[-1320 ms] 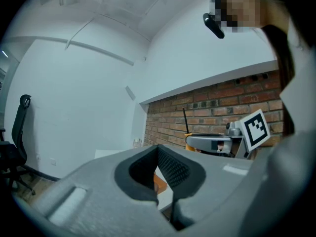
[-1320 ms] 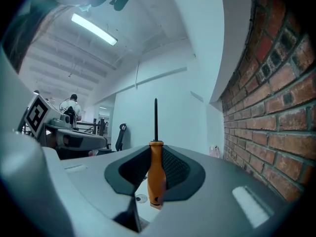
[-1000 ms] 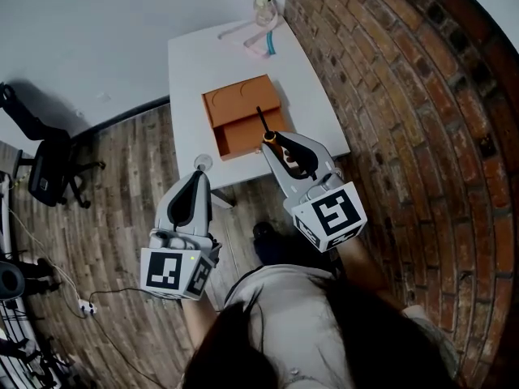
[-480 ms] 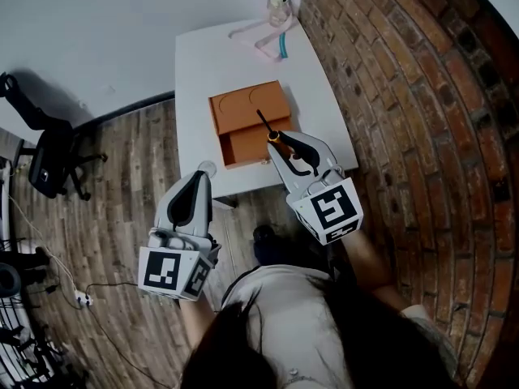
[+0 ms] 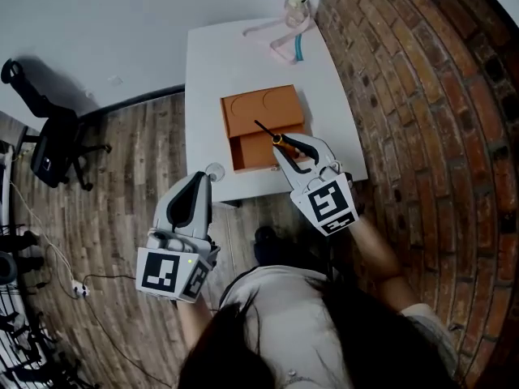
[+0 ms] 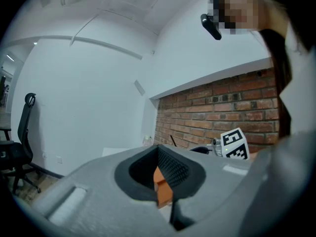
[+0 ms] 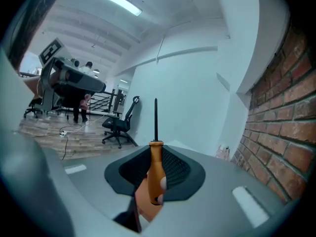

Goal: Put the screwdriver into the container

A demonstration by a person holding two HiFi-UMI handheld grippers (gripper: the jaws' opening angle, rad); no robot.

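Holding the screwdriver (image 5: 268, 131) by its orange handle, the right gripper (image 5: 293, 146) hovers at the near edge of the container (image 5: 251, 108), its jaws closed on the handle. The dark shaft points away from the person, and the tip hangs over the open compartment of the container, close to the divider of the part with the round recesses. The left gripper (image 5: 199, 186) waits near the front left of the container, off the table (image 5: 219, 63), with jaws almost together and nothing between them.

I judge that the main danger is the long shaft. If the gripper goes down while the tip is over the divider, the tip can catch there and the screwdriver will pivot in the pads. The handle is round and is held on a short length only, so it could also turn or slip. If it is released from too high, it may bounce or roll out over the low wall onto the table.

In the head view, the tool can be placed against the container – the gripper views cannot give this. The right gripper view shows the grip itself: the screwdriver (image 7: 156, 167) stands straight up between the pads. The left gripper view shows only an orange strip of the container (image 6: 162, 186) through the narrow gap.
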